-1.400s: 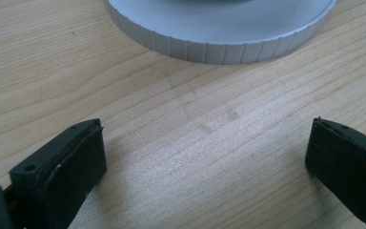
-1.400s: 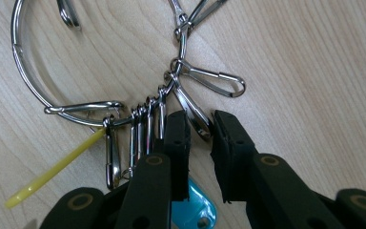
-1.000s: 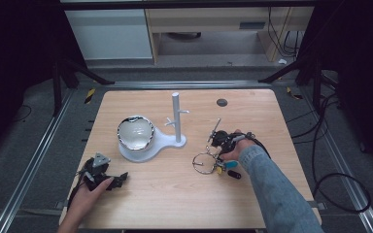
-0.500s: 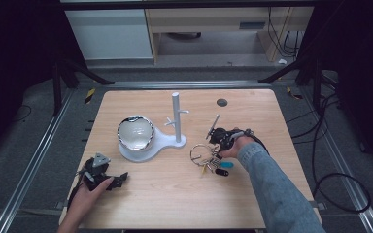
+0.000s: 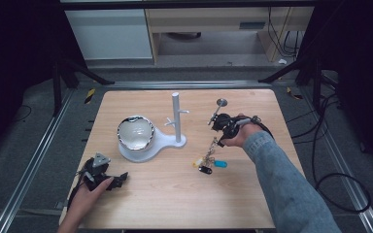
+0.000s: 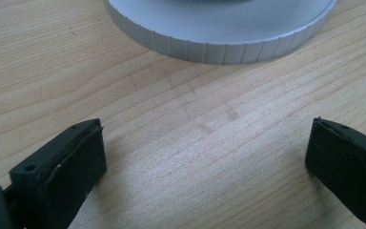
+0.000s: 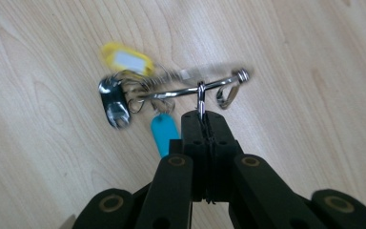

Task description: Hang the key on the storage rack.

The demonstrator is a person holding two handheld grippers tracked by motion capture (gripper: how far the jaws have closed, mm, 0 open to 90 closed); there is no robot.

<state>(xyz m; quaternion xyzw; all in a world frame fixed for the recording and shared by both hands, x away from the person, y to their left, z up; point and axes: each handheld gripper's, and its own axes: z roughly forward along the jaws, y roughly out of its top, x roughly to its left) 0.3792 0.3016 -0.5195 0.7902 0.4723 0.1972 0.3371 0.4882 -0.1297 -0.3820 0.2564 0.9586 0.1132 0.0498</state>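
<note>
While the right claw hangs over the right half of the wooden counter, its jaws are pinched tight on a metal ring of the key bunch, which the right gripper view shows clearly: the ring disappears between the two black jaws, and the rest of the bunch spreads out ahead of them. A yellow tag, a blue tag and several silvery keys (blurred, so their number is hard to tell) hang from it. From the high view the bunch trails down from the claw toward the counter; whether its lower end touches the wood I cannot tell.

A white stand with short pegs rises near the counter's middle, its base holding a shiny bowl to its left. The left claw rests near the counter's front left corner, jaws spread wide with bare wood between them in the left gripper view, the stand's ribbed base edge just ahead.
</note>
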